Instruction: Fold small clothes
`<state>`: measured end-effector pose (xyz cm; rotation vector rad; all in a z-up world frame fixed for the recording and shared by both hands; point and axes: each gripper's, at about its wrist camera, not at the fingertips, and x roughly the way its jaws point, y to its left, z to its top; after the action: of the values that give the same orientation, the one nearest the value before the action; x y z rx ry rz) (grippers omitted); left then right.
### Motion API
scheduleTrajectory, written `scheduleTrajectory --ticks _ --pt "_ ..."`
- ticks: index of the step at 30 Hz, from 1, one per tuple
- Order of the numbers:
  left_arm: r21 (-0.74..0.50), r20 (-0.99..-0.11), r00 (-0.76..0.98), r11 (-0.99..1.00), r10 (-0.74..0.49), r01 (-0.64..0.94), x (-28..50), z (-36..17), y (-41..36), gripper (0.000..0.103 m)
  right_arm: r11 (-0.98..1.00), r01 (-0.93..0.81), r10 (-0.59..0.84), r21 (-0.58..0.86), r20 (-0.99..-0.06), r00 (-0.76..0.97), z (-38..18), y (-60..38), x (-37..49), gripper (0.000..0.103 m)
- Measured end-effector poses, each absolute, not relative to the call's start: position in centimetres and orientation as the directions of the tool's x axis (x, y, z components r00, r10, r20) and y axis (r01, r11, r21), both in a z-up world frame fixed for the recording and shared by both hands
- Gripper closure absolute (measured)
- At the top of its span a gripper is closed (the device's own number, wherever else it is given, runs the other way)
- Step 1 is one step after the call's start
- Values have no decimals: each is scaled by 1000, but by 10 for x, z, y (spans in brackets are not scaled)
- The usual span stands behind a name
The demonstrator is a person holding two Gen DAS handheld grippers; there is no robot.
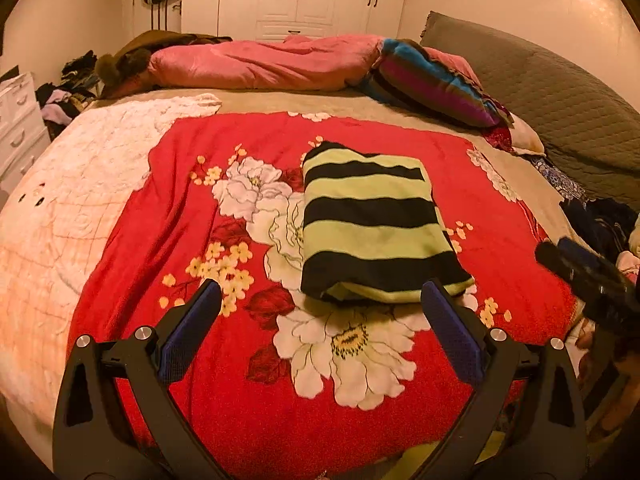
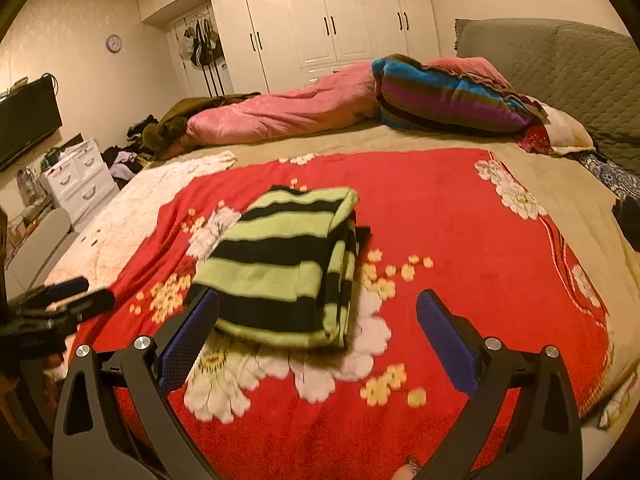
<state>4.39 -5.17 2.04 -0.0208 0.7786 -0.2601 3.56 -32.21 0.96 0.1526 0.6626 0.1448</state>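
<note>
A green and black striped garment (image 1: 372, 220) lies folded into a thick rectangle on the red floral blanket (image 1: 192, 216). My left gripper (image 1: 320, 292) is open and empty, just short of the garment's near edge. In the right wrist view the same folded garment (image 2: 280, 264) lies ahead and to the left. My right gripper (image 2: 318, 304) is open and empty, its left finger (image 2: 196, 328) close to the garment's near left corner. The right gripper also shows at the right edge of the left wrist view (image 1: 580, 268), and the left gripper at the left edge of the right wrist view (image 2: 68, 300).
A pink quilt (image 1: 260, 64) and a striped blue and purple pillow (image 1: 436, 84) lie at the far side of the bed. A grey headboard (image 1: 560, 92) stands at the right. White drawers (image 2: 80, 180), a clothes pile (image 2: 128, 156) and a TV (image 2: 28, 120) are at the left. White wardrobes (image 2: 320, 20) line the back wall.
</note>
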Motion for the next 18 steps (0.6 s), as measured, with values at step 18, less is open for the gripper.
scheduleTrajectory --ticks 18 --pt "-109 -757 620 976 -205 191 33 -5 -45 9 987 -40 142 157 -724 675 -29 -308 28 4"
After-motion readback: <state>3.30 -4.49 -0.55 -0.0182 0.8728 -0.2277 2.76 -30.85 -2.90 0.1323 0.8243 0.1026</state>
